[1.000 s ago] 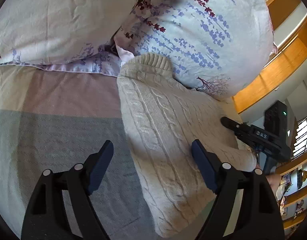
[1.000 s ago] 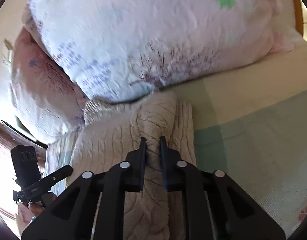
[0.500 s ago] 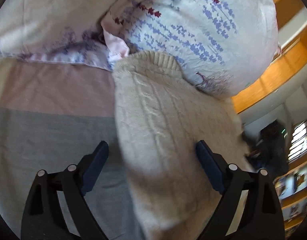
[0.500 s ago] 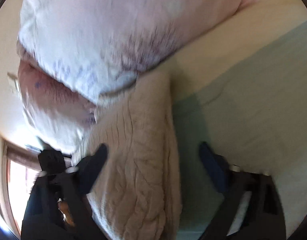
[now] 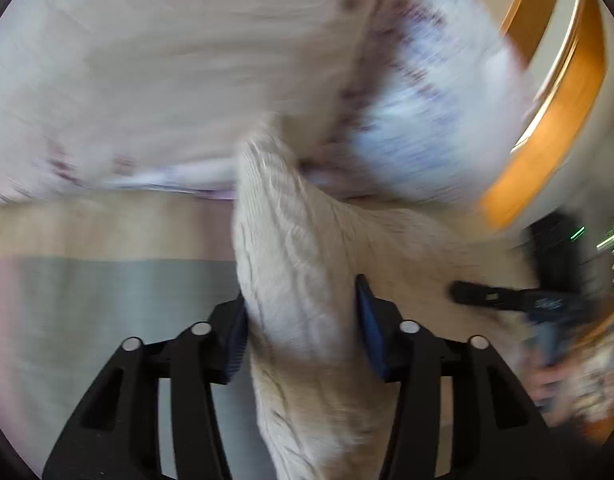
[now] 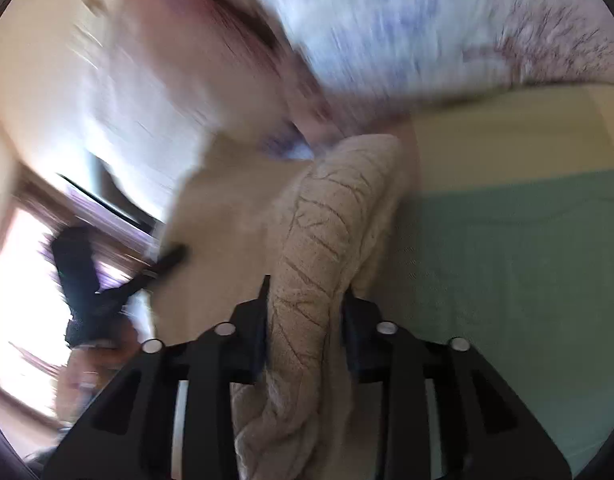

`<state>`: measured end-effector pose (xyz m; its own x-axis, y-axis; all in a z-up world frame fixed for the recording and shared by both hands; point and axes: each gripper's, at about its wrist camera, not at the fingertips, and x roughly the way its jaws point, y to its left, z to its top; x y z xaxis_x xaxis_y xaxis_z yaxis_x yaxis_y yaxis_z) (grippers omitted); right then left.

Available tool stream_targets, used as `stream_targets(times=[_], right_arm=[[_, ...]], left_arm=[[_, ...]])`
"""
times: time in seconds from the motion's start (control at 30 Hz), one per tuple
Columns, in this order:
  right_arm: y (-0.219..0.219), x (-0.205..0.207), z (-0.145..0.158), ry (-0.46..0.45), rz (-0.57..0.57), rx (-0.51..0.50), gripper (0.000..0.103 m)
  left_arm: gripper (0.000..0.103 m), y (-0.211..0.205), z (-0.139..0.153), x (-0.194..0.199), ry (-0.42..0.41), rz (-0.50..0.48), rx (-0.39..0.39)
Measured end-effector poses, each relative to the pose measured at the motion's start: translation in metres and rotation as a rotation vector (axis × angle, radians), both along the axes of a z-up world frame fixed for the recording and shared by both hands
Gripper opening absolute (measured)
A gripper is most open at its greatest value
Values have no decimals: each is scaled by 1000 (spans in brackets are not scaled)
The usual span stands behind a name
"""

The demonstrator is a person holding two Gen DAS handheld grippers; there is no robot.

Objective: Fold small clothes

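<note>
A cream cable-knit sweater (image 5: 299, 248) lies on the bed, its far end against the pillows. My left gripper (image 5: 303, 312) is shut on a thick bunch of its left edge, the blue pads pressing both sides. In the right wrist view the sweater (image 6: 331, 216) rises as a bunched ridge, and my right gripper (image 6: 305, 308) is shut on that fold. Each gripper shows in the other's view: the right one (image 5: 507, 296) at the sweater's right side, the left one (image 6: 119, 280) at the left. Both views are motion-blurred.
Floral pillows (image 5: 187, 60) are piled at the head of the bed, right behind the sweater. The bedspread (image 6: 527, 260) has green, beige and pink blocks. A wooden headboard or frame (image 5: 547, 120) stands at the right, and a bright window (image 6: 23, 280) at the left.
Both grippers closed on the sweater: the left went from wide open to gripping its edge; the right opened, then shut again on the bunched fold. Both views swung quickly.
</note>
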<state>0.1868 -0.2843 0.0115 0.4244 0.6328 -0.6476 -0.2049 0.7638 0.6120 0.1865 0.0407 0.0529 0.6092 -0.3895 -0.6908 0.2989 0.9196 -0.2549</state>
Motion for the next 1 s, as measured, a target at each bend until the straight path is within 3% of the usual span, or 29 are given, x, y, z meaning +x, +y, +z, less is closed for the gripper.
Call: stream_targets(times=[0.03, 0.07, 0.13, 0.17, 0.23, 0.27, 0.3, 0.43, 0.47, 0.57, 0.63, 0.67, 0.73, 0.87, 1.0], right_arm=[[-1, -3, -2, 11, -31, -13, 48], [-9, -8, 4, -9, -70, -13, 50], [-24, -33, 27, -122, -181, -47, 53], [-28, -48, 38, -175, -204, -24, 55], [-21, -71, 53, -227, -134, 89, 83], [-9, -80, 54, -238, -76, 110, 88], [4, -79, 53, -237, -39, 98, 90], [57, -60, 3, -111, -29, -193, 90], [57, -64, 5, -156, -67, -225, 90], [57, -89, 25, -182, -114, -202, 90], [51, -116, 40, -244, -166, -252, 102], [49, -129, 42, -263, -204, -282, 102], [41, -146, 34, -243, -247, -342, 102], [62, -147, 1, -140, -267, -493, 102], [73, -145, -14, -99, -260, -555, 102]], left_arm=[[52, 2, -1, -5, -19, 23, 56], [59, 7, 0, -11, -44, 30, 73], [76, 16, 9, -29, -93, 26, 81], [79, 22, 13, -41, -115, 24, 77], [83, 29, 16, -56, -118, 12, 59], [87, 30, 17, -61, -112, 10, 50], [87, 33, 16, -68, -106, 13, 38], [99, 34, 6, -89, -54, 55, 44], [99, 32, 4, -92, -46, 57, 52], [101, 36, -2, -110, -34, 94, 110], [101, 37, -5, -122, -31, 118, 125], [101, 36, -8, -125, -14, 127, 126], [101, 30, -15, -128, 32, 144, 149], [101, 0, -35, -127, 76, 136, 315], [101, -11, -46, -124, 102, 109, 305]])
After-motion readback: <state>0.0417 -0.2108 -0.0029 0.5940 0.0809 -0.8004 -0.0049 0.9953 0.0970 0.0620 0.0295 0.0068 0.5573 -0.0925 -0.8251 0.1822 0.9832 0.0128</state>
